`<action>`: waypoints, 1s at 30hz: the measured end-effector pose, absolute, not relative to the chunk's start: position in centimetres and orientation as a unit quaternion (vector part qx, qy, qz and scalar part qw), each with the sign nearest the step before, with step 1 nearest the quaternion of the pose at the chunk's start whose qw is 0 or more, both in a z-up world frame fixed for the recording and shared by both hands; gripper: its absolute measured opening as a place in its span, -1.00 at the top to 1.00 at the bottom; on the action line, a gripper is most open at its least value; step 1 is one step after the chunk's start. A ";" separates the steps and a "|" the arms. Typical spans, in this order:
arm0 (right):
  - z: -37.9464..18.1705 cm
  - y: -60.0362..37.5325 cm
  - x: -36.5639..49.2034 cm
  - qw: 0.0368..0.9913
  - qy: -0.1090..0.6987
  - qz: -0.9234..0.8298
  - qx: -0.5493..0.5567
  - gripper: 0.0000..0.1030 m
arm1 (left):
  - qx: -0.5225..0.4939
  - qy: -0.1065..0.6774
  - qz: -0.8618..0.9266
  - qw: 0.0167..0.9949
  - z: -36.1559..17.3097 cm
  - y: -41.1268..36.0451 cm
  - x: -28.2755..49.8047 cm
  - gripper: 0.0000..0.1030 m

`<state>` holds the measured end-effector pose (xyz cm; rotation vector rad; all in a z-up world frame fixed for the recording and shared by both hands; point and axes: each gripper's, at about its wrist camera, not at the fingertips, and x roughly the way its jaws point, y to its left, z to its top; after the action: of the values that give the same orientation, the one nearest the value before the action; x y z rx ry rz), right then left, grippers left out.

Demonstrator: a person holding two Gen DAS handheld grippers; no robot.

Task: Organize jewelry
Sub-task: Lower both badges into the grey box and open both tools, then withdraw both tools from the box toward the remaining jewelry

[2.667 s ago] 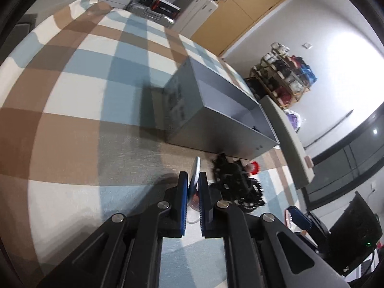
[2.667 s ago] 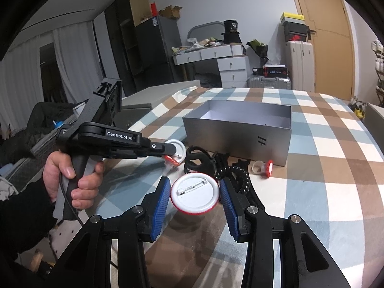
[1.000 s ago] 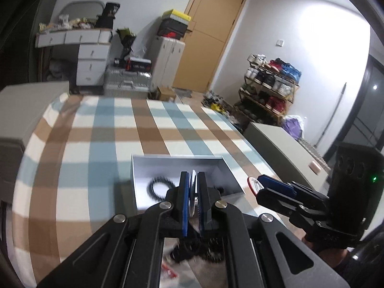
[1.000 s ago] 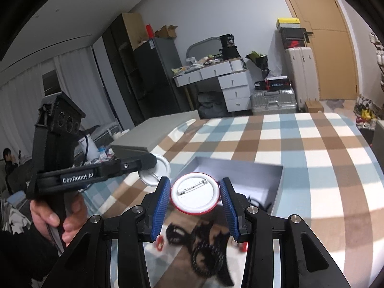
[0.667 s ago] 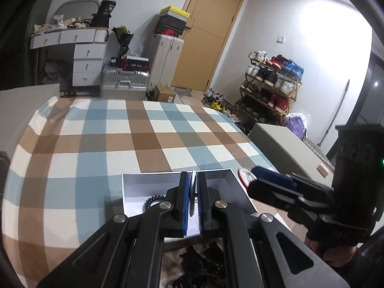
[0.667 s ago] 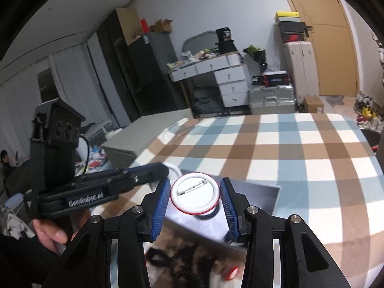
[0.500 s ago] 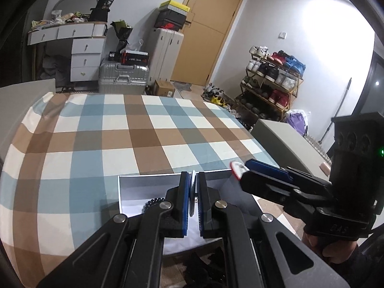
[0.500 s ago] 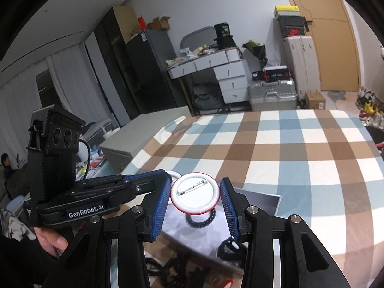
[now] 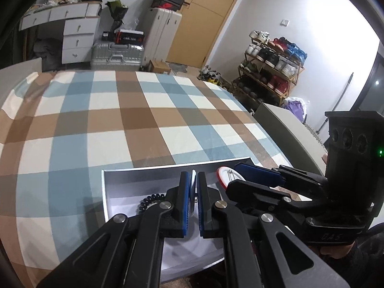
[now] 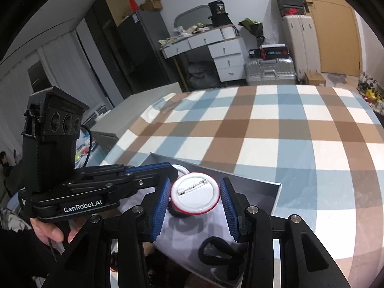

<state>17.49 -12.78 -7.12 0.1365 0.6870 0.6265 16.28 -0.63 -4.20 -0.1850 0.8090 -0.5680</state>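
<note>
**Two pin badges held over the open grey box**

The left gripper (image 9: 192, 192) is clamped edge-on around a thin round badge (image 9: 192, 187), its blue pads pressed flat against both faces. The right gripper (image 10: 195, 198) grips a red-rimmed pin badge (image 10: 195, 193) across its width, white back and metal pin facing the camera, a blue finger touching the rim on each side. Both badges hang over the open grey box (image 10: 273, 196), and in the left wrist view the right gripper's badge sits just beside the left one, above the box's far wall. Inside the box lie a black coiled hair tie (image 9: 150, 200) and a black looped band (image 10: 216, 252). The box rests on a checked tablecloth (image 9: 120, 120) of blue, brown and white squares. A hand (image 10: 51, 234) holds the left gripper's handle.
</note>
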 end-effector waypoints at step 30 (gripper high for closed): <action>-1.6 -14.7 9.5 0.941 0.210 0.260 0.061 -0.75 | -0.038 0.317 -0.154 0.935 0.0 0.9 11.2 -0.62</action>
<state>9.48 -14.71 -1.59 0.1252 0.4294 0.5298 11.23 0.88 0.04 -0.0780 0.6477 -0.3149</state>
